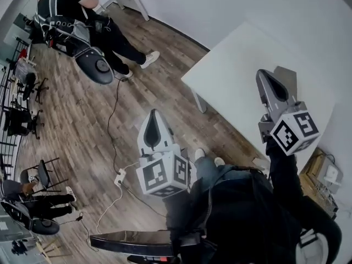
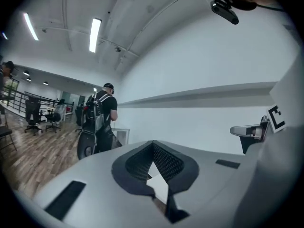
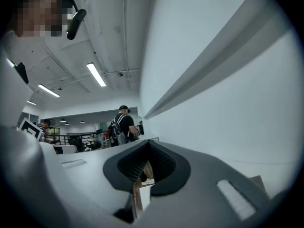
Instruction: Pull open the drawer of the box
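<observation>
Left claw: your left claw (image 1: pixel 155 113) is pressed together at the tips and pinches nothing. It sits low in the centre of the head view, out over the wooden floor (image 1: pixel 77 120), not over any furniture.
Right claw: your right claw (image 1: pixel 263 73) is closed on empty air too. It's up at the right of the frame, above the white worktop (image 1: pixel 236 65).
Aim: both gripper views look along the jaws at a blank white wall and ceiling lights. That reads as a carry pose, not a reach.
Box and drawer: not in sight! No view shows a box or a handle, and the part of the worktop you can see is bare. There's a grey shape just behind the right claw, but I can't tell what it is.
Stage: by the look of it, the pull hasn't started.
Next: you'd likely need to find the box, then spread one claw before it meets the handle.
Background: a person in black (image 1: pixel 77 4) is at the upper left, well apart from you. A cable (image 1: pixel 113 120) trails across the floor between.
</observation>
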